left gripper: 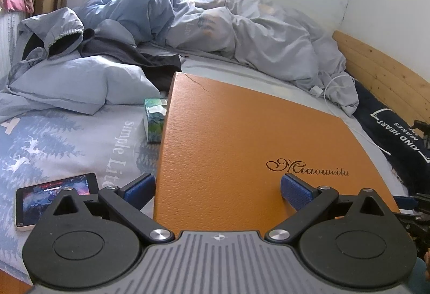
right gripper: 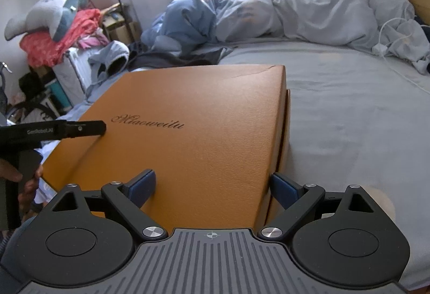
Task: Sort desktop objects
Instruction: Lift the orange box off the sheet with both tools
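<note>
Both grippers straddle the orange box (left gripper: 250, 143) at its near corners; left gripper (left gripper: 217, 188) and right gripper (right gripper: 212, 186) stand spread, pads apparently not pressing. Step judged: seating the lid or preparing a lift; next, both should close squarely.

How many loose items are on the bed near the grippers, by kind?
Orange box: 1
Tissue pack: 1
Phone: 1
White charger with cable: 1
Total: 4
</note>
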Action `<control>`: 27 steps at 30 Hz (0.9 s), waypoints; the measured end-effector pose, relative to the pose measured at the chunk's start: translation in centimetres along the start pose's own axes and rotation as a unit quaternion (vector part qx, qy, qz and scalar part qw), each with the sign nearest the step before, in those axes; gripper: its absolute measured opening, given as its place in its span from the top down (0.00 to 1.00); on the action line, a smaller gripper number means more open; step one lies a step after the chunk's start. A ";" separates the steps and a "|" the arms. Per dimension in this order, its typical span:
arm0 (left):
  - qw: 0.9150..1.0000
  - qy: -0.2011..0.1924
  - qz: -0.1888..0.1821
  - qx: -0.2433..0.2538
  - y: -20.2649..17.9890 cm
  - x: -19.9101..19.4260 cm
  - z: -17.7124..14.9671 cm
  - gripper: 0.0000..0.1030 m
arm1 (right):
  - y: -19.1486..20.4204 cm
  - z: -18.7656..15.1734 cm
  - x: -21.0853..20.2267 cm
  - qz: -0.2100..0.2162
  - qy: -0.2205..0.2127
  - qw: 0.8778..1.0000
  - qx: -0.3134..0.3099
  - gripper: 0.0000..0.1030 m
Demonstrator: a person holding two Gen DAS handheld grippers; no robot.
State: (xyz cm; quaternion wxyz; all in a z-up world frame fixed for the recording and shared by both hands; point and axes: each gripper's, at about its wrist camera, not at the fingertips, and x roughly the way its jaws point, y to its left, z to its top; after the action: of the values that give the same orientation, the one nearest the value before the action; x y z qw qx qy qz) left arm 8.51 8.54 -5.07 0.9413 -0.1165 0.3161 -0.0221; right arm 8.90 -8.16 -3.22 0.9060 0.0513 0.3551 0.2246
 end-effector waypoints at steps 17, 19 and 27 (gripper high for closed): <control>1.000 0.016 -0.011 -0.012 0.6 1.3 -0.6 0.00 | -0.3 0.0 1.3 0.001 0.005 1.000 0.004 0.06; 1.000 0.019 -0.007 -0.009 0.6 1.4 -0.7 0.00 | -0.2 0.0 1.4 -0.002 0.006 1.000 0.000 0.05; 1.000 0.020 -0.006 -0.003 0.6 1.2 -0.7 0.00 | -0.1 0.0 1.2 -0.007 0.002 1.000 0.001 0.05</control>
State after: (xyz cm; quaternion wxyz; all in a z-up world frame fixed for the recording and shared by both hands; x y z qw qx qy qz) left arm 9.06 8.81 -6.48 0.9343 -0.1209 0.3341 -0.0290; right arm 9.71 -7.76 -4.03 0.9067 0.0498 0.3574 0.2181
